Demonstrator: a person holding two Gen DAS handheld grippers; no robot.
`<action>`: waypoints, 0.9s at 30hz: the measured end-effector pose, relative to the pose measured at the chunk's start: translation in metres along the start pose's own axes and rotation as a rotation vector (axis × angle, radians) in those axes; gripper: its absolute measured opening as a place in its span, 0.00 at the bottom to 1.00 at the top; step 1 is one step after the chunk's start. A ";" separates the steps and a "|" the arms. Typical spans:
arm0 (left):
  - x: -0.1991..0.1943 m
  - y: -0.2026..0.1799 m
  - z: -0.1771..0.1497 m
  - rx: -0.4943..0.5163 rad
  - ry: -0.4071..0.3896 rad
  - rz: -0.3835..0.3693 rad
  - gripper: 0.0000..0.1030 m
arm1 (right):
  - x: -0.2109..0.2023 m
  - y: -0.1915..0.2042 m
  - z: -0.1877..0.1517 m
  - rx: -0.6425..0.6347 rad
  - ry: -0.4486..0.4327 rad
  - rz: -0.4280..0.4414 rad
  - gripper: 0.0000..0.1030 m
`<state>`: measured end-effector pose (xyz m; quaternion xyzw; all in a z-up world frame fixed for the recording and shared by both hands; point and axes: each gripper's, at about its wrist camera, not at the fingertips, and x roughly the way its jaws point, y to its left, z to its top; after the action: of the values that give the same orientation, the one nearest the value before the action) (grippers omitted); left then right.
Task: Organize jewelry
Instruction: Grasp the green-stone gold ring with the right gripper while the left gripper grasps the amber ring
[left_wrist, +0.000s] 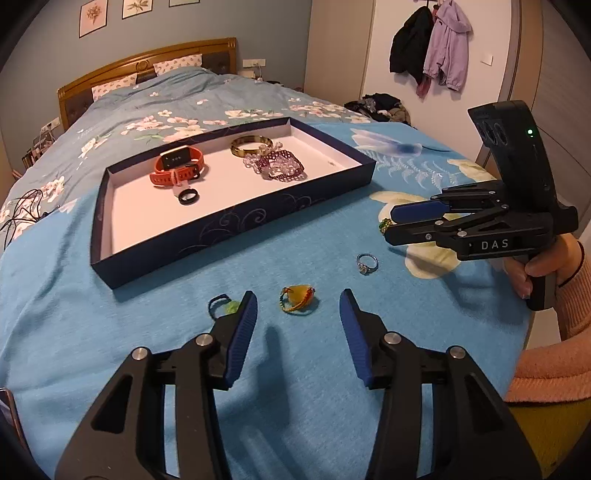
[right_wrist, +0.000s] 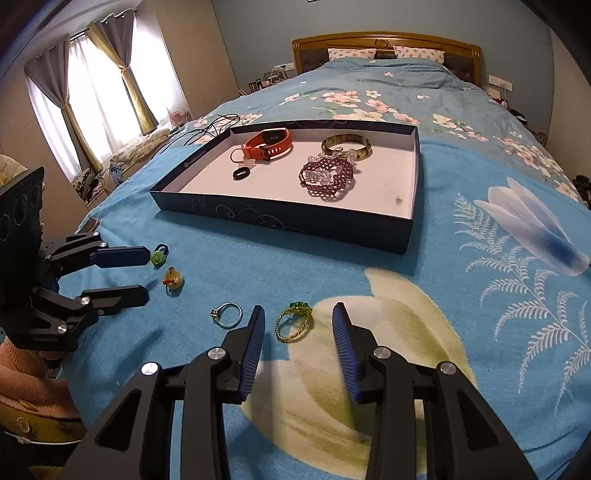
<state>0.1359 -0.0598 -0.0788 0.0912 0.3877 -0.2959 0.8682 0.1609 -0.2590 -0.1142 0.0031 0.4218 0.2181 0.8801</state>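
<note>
A dark blue tray (left_wrist: 236, 218) (right_wrist: 280, 221) on the blue bedspread holds an orange watch (left_wrist: 177, 166) (right_wrist: 267, 144), a black ring (left_wrist: 189, 197) (right_wrist: 242, 172), a gold bangle (left_wrist: 252, 145) (right_wrist: 345, 146) and purple bead bracelets (left_wrist: 280, 166) (right_wrist: 327, 177). My left gripper (left_wrist: 298, 306) (right_wrist: 144, 275) is open, with a yellow-orange ring (left_wrist: 297, 298) (right_wrist: 173, 278) between its fingertips. A green bead ring (left_wrist: 223, 304) (right_wrist: 159, 255) lies left of it. A silver ring (left_wrist: 366, 263) (right_wrist: 227, 314) lies between the grippers. My right gripper (right_wrist: 298, 319) (left_wrist: 388, 221) is open around a gold ring with green beads (right_wrist: 294, 319) (left_wrist: 385, 223).
Black cables (left_wrist: 22, 210) (right_wrist: 214, 127) lie on the bed left of the tray. A wooden headboard (left_wrist: 147, 62) with pillows stands at the far end. Coats (left_wrist: 432, 48) hang on the wall. A phone (right_wrist: 88, 224) lies near the bed's edge.
</note>
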 end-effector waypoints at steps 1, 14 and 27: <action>0.003 0.002 0.001 -0.004 0.006 -0.003 0.41 | 0.000 0.000 0.000 -0.001 0.000 -0.002 0.35; 0.025 0.009 0.006 -0.053 0.070 -0.047 0.35 | 0.004 0.004 0.002 -0.013 0.007 -0.011 0.31; 0.026 0.013 0.006 -0.075 0.067 0.001 0.17 | 0.007 0.008 0.003 -0.035 0.012 -0.037 0.01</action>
<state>0.1609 -0.0633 -0.0947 0.0689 0.4275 -0.2774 0.8577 0.1643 -0.2487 -0.1161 -0.0212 0.4233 0.2092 0.8813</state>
